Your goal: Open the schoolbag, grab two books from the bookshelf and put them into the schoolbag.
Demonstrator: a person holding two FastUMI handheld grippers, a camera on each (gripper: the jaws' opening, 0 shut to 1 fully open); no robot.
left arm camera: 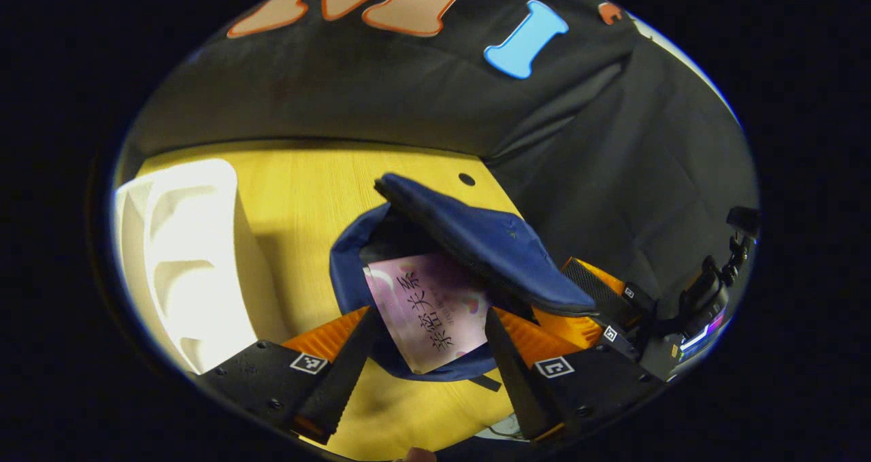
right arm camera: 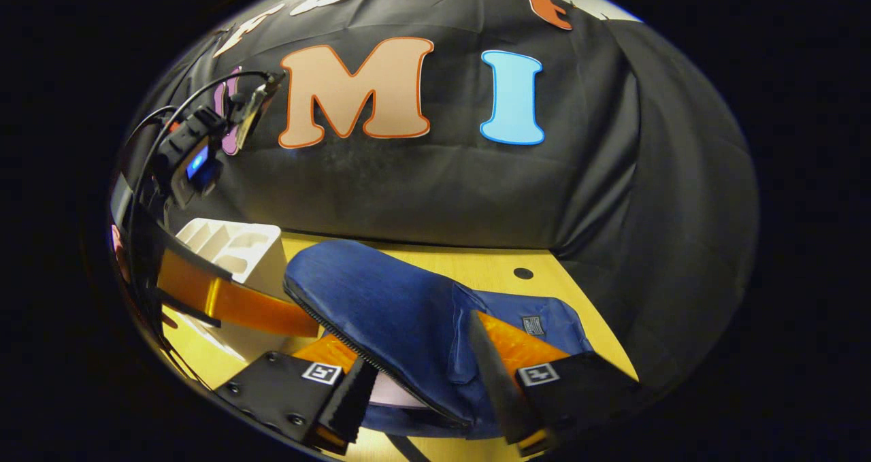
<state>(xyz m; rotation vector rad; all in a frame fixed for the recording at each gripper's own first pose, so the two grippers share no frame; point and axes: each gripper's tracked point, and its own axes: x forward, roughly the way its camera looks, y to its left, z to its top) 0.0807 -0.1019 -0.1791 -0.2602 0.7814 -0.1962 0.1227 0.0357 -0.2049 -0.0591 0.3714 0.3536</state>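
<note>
Left gripper view has the left gripper (left arm camera: 429, 353) spread open, its ribbed black fingers standing either side of a smooth pink book (left arm camera: 429, 309) without touching it; the book sits slanted in the mouth of the soft navy fabric schoolbag (left arm camera: 476, 244) just ahead on the yellow wood-grain table (left arm camera: 306, 196), with the moulded white bookshelf (left arm camera: 184, 258) off to the left. Right gripper view shows the right gripper (right arm camera: 422, 397) with jaws parted around the bag's raised, rounded flap (right arm camera: 381, 312), whose zipper edge runs between the fingers; whether both press on it cannot be told.
</note>
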